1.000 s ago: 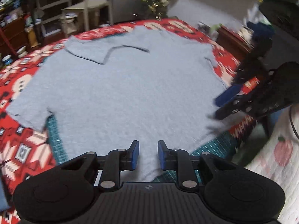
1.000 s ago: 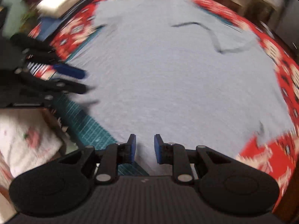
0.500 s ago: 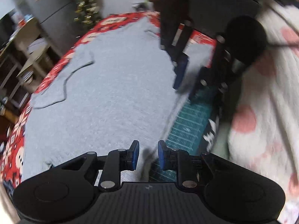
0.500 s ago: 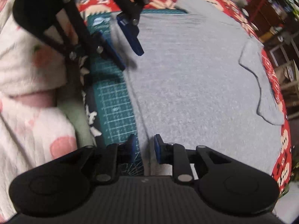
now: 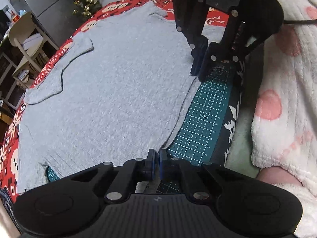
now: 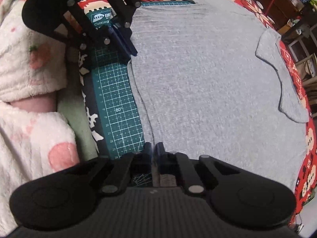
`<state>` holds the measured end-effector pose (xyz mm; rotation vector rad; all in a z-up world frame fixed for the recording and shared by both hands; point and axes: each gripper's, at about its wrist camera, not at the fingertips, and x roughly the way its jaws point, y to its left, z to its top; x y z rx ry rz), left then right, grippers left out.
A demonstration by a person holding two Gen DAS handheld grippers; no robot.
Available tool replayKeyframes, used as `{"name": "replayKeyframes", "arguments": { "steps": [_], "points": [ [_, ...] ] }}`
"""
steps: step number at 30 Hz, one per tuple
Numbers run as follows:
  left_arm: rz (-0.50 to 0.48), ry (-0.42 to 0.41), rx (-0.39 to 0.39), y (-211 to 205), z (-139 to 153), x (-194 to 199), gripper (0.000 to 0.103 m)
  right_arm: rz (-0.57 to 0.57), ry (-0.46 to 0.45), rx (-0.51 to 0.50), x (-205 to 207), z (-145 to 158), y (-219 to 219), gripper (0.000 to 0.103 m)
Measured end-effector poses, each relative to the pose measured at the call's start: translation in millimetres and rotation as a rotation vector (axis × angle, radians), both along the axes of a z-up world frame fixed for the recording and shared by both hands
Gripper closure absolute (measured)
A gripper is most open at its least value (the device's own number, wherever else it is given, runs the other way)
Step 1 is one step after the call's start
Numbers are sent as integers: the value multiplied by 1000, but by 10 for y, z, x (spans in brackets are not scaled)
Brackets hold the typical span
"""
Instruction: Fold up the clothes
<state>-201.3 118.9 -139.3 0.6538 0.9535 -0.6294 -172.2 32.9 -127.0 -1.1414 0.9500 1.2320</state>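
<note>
Red patterned cloth [image 5: 216, 20] covers my tabletop, with a green cutting mat [image 5: 204, 119] lying along the near edge and the grey T-shirt [image 5: 111, 91] spread flat over both. From the fingers outward: my left gripper [image 5: 156, 161] has just been closing, and its blue pads now stand pressed together on the shirt's hem at one bottom corner, where the grey fabric meets the mat. A thin strip of cloth shows between them, so I read it as pinched. My right gripper [image 6: 153, 151] has also just been closing; its fingers have come nearly together right on the hem line, with the mat to one side and grey fabric to the other, and the edge of the shirt runs up between the pads.

In the left wrist view the right gripper [image 5: 199, 73] points steeply down at the hem farther along the same edge. In the right wrist view the left gripper [image 6: 126, 45] does the same at the other bottom corner. So both tools sit on the bottom hem, well apart from each other.

Beyond them the shirt body lies smooth. One short sleeve [image 5: 57, 75] is folded inward over the chest, its curved edge casting a dark line. Fluffy white clothing with pink spots [image 5: 285, 103] fills the side nearest the operator. Farther off I see a pale chair [image 5: 25, 37] and a grey fridge [image 5: 49, 2].
</note>
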Motion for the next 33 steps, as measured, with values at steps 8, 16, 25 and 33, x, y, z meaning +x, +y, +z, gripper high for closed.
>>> {"name": "replayKeyframes", "arguments": {
  "steps": [8,16,25,33],
  "points": [
    [-54,26,19,-2,40,-39,99,11,40,-40,-31,14,24,101],
    [-2,26,0,75,92,-75,89,-55,84,31,53,139,-42,91],
    [388,-65,-354,600,574,255,65,-417,79,300,589,613,-203,54],
    [727,-276,-538,828,642,592,38,-834,59,558,1061,726,-383,11]
  ]
}}
